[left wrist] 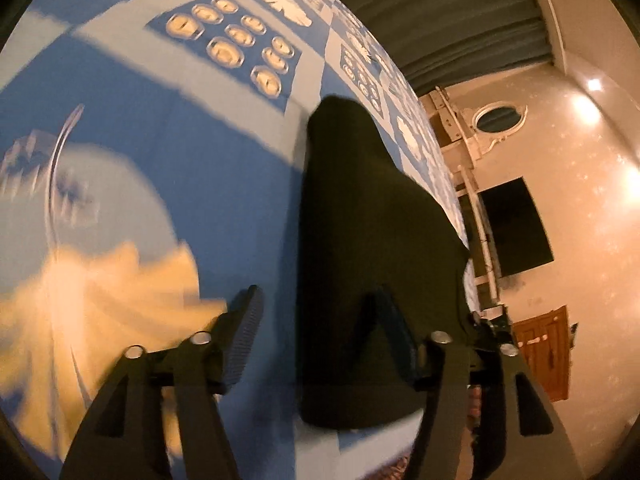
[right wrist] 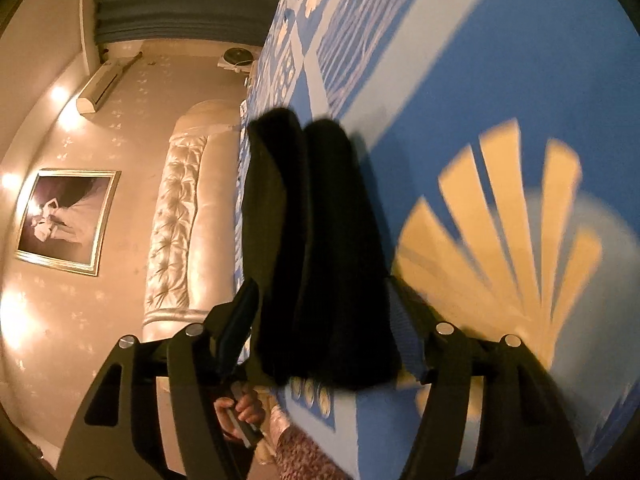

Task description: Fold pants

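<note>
The black pants [left wrist: 372,220] lie folded in a long narrow stack on the blue patterned bedsheet [left wrist: 192,168]. My left gripper [left wrist: 320,332] is open at their near end. Its left fingertip [left wrist: 250,328] is over bare sheet and its right fingertip [left wrist: 394,328] is over the dark cloth. In the right wrist view the pants [right wrist: 320,240] show as two thick folds side by side. My right gripper [right wrist: 322,324] is open and straddles their near end, with one finger [right wrist: 240,320] on either side. I see no cloth pinched by either gripper.
The bedsheet [right wrist: 500,80] spreads wide beside the pants. A tufted headboard [right wrist: 180,220], a framed picture [right wrist: 68,220] and an air conditioner [right wrist: 100,88] are on one wall. A dark screen [left wrist: 516,224] and a wooden door [left wrist: 548,352] are on another. A hand [right wrist: 240,412] shows below the bed edge.
</note>
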### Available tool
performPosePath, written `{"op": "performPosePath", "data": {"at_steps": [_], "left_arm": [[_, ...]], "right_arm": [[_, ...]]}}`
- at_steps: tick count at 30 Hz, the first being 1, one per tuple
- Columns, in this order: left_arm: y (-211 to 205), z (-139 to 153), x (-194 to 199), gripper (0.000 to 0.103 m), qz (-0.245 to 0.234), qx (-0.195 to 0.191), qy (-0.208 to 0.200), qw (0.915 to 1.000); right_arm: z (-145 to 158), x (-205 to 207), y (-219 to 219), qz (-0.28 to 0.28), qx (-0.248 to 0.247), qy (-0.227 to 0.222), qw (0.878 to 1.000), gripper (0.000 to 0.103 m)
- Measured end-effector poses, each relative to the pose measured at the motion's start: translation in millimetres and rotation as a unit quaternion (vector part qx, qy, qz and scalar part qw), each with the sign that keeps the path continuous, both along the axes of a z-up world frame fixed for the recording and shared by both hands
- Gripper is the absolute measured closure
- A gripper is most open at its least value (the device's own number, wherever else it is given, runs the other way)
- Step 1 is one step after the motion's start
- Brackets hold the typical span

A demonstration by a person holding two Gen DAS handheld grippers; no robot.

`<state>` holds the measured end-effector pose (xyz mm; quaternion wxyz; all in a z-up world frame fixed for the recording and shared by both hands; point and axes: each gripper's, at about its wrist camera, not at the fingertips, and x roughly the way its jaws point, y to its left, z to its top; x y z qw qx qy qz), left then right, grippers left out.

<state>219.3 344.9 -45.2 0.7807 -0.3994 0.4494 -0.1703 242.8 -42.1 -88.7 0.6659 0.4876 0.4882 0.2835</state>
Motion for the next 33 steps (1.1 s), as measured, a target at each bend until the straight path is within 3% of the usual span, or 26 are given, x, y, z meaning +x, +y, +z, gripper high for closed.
{"op": "performPosePath", "data": {"at_steps": [8,13,18,20,23,25,27,33], "left_arm": [[-30,2,-5,0.018,-0.009,-0.049,-0.015,0.9987],[-39,1,-4,0.017,-0.002,-0.031,-0.024,0.9992],[-55,0,-8,0.017,-0.047,0.036,-0.046,0.9972],[-57,1,-4,0.017,-0.045,0.043,-0.047,0.9969],[-56,0,-2,0.017,-0.031,0.040,-0.039,0.9980],[-57,1,0,0.028,-0.019,0.052,-0.034,0.9979],[-58,-1,-7,0.038,-0.016,0.074,-0.031,0.9967],[-58,3,-9,0.051,-0.012,0.094,-0.034,0.9949]], "right_arm": [[4,-20,10,-0.004,-0.003,-0.010,1.000,0.031],[5,-23,11,-0.003,-0.003,-0.014,1.000,0.030],[10,-21,15,-0.001,-0.006,-0.016,1.000,0.030],[11,-21,16,0.002,-0.012,-0.018,1.000,0.031],[13,-20,22,0.008,-0.038,-0.013,0.999,0.044],[10,-21,21,0.010,-0.054,-0.005,0.999,0.058],[7,-22,19,0.009,-0.047,0.000,0.999,0.064],[9,-24,18,0.010,-0.041,0.001,0.999,0.068]]}}
